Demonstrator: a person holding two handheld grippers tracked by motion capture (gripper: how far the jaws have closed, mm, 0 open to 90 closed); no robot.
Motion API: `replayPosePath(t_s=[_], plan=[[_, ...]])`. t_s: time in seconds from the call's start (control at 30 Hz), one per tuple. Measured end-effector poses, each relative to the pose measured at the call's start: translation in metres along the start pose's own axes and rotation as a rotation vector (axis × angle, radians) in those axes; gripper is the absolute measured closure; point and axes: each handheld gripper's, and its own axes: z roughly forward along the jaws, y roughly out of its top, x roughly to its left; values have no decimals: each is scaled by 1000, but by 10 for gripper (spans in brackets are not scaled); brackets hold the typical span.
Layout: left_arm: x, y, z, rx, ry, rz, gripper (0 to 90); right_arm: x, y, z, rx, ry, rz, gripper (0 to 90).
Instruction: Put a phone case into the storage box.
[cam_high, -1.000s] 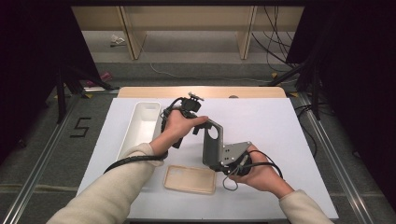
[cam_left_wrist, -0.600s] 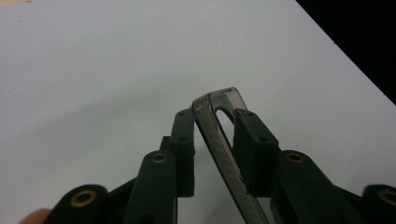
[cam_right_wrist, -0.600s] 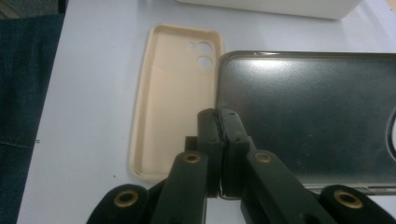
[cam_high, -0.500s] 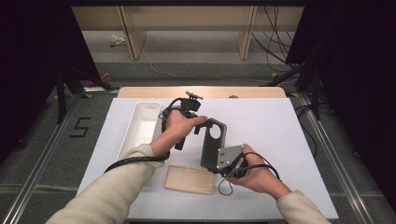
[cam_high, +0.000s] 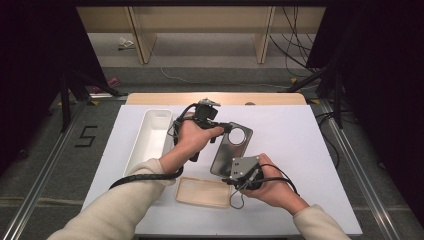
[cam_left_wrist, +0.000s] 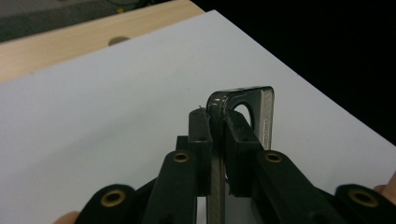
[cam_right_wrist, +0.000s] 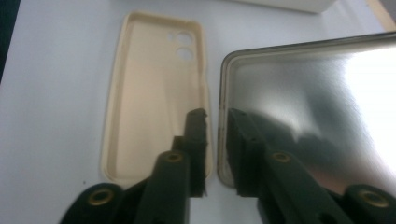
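Phone case (cam_high: 231, 147) — the dark translucent one with the big camera cutout — has just changed hands. Left gripper (cam_left_wrist: 215, 128) has been closing over the last second and is now clenched on the case's top corner, right beside the cutout; in the left gripper view the case edge sits pinched between both pads, rim rising just past the fingertips. Right gripper (cam_right_wrist: 217, 126) has just been opening: in the right gripper view its jaws straddle the case's lower edge with a visible gap on each side, so it's released, case rim between the pads but not pressed.

Compared with a second ago, the left hand has lifted the case a bit and the case now hangs tilted from the left gripper's tips, lower end running down toward the right gripper (cam_high: 240, 176) in the high view. Right hand has barely shifted.

Reading: handover is effectively done — load is on the left grip alone. Corner pinch is narrow, so the case could pivot or slip if swung fast.

Beige case (cam_right_wrist: 156, 98) lies flat, open side up, on the white table (cam_high: 295, 145), just left of the right gripper's jaws and untouched. White tray (cam_high: 150, 137) sits beyond the left hand (cam_high: 192, 137), apart from everything.
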Motion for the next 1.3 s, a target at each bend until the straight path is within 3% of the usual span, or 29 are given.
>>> replayPosePath(t_s=[0.07,0.17,0.2,0.23,0.27,0.3,0.33,0.4,0.43,0.53,0.57,0.77,0.97,1.1,1.3], plan=[[1,-1,-2,-17,8,16,821,0,0,-2,-12,-6,25,707],[6,-7,-11,-85,35,76,821,-4,-4,-8,-62,-30,116,563],[6,-7,-11,-85,35,76,821,-4,-4,-8,-62,-30,116,563],[8,-10,-17,-118,40,104,820,-7,-7,-12,-84,-49,173,471],[9,-12,-20,-133,39,107,820,-8,-10,-13,-92,-57,202,424],[9,-12,-20,-133,39,107,820,-8,-10,-13,-92,-57,202,424],[12,-16,-27,-160,38,109,821,-11,-14,-17,-106,-96,246,361],[13,-18,-32,-174,41,113,820,-12,-16,-18,-111,-104,260,351],[16,-21,-39,-196,46,114,820,-14,-20,-21,-130,-115,296,308],[19,-24,-46,-214,50,114,820,-15,-22,-23,-145,-117,316,303],[22,-27,-50,-223,49,113,820,-16,-26,-26,-167,-121,349,289],[32,-44,-69,-282,47,78,820,-19,-34,-33,-215,-133,418,268],[42,-59,-87,-328,53,57,820,-21,-48,-45,-251,-174,485,259],[44,-61,-95,-340,54,64,820,-22,-56,-52,-275,-205,524,249],[46,-61,-102,-362,57,58,820,-22,-61,-55,-281,-218,538,243]])
